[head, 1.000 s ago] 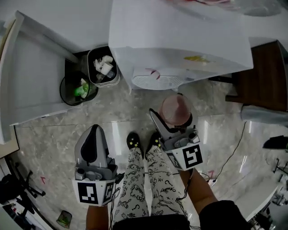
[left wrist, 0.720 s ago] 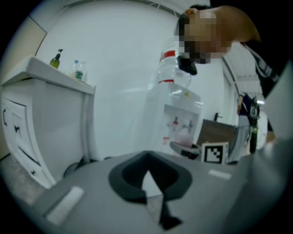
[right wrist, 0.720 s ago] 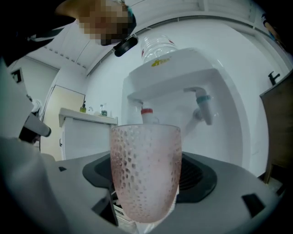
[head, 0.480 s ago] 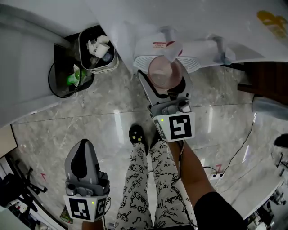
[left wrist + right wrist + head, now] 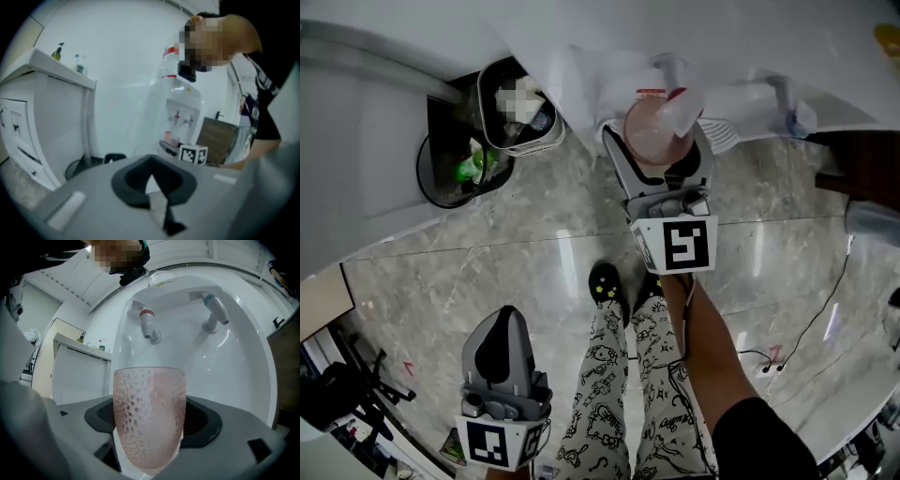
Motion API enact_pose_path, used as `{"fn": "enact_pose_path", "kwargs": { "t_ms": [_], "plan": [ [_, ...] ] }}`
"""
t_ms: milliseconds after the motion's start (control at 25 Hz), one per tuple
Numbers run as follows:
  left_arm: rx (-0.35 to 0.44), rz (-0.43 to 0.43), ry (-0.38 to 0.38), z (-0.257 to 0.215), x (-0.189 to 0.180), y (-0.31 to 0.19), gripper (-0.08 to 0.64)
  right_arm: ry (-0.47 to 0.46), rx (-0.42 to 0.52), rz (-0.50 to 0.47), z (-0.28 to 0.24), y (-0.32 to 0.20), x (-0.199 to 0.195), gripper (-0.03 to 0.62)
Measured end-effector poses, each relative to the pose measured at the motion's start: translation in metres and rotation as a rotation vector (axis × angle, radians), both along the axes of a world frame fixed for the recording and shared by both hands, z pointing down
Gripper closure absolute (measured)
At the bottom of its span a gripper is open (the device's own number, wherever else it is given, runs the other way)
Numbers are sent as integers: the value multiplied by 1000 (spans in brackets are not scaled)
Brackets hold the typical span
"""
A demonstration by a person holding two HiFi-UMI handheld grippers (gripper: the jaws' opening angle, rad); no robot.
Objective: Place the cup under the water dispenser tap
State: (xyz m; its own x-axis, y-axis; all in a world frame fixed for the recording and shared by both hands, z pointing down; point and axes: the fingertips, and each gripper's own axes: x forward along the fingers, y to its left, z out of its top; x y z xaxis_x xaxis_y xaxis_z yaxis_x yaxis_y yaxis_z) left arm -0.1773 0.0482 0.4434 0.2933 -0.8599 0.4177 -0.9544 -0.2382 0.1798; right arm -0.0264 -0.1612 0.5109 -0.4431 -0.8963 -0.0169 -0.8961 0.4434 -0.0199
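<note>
Right gripper [image 5: 660,148] outstretched, cup [image 5: 149,416] (upright, clamped) below red-capped tap [image 5: 149,326].

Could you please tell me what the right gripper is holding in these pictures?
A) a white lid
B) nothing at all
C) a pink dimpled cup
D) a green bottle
C: the right gripper has its jaws closed on either side of a pink dimpled cup, held upright in front of the water dispenser.
</note>
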Motion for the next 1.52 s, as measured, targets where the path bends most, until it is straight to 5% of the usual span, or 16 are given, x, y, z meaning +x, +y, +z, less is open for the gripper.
{"fn": "enact_pose_path", "kwargs": {
  "t_ms": [680, 1160, 1360, 1520],
  "plan": [
    [-7, -1, 39, -10, 8, -6, 557, 104, -6, 77, 8, -4, -3, 200],
    [-7, -9, 41, -11, 7, -8, 557, 62, 9, 125, 8, -4, 2, 201],
    [-14, -9, 17, -11, 2, -5, 557, 218, -2, 183, 20, -7, -3, 199],
    [-27, -4, 18, -9, 2, -3, 557, 225, -16, 206, 23, -9, -3, 199]
  ]
}}
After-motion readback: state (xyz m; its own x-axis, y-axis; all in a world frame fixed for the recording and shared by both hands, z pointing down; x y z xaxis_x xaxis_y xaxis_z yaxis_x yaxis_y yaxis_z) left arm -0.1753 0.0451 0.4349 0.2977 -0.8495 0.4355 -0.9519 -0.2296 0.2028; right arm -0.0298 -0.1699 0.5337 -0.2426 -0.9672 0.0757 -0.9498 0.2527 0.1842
